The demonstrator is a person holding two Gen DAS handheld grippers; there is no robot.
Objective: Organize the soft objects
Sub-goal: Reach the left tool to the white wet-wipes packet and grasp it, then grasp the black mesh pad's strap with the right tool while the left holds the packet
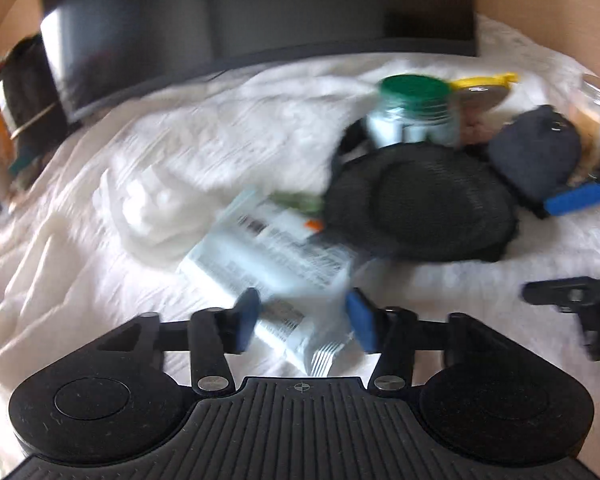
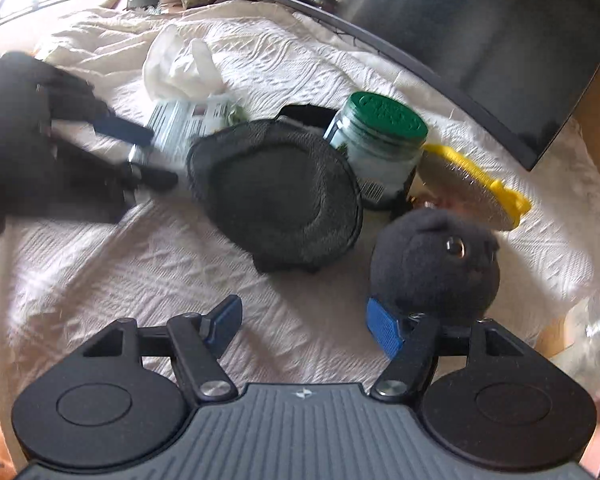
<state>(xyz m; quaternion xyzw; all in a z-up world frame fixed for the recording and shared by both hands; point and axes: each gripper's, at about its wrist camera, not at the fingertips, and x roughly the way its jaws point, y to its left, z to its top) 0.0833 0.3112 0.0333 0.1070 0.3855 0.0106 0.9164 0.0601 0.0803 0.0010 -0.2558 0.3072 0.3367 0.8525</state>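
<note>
Tongs on both sides are gaping apart: left tongs (image 1: pixel 302 316) straddling the printed white packet (image 1: pixel 276 256) for a grab, right tongs (image 2: pixel 304 326) nudging beside the dark fuzzy plush ball (image 2: pixel 432 268) on the white-quilted counter (image 2: pixel 160 280).

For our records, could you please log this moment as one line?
left gripper: open over packet | right gripper: open beside plush

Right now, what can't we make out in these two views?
- Printed packet, left wrist view: motion blur makes its text unreadable, and whether the open left claw touches it.
- Clear container, left wrist view: cut by the right edge.
- Dark plush ball, right wrist view: its base hides behind the open right claw; contact unclear.
- Yellow-rimmed disc: the green-lidded jar partly covers it.
</note>
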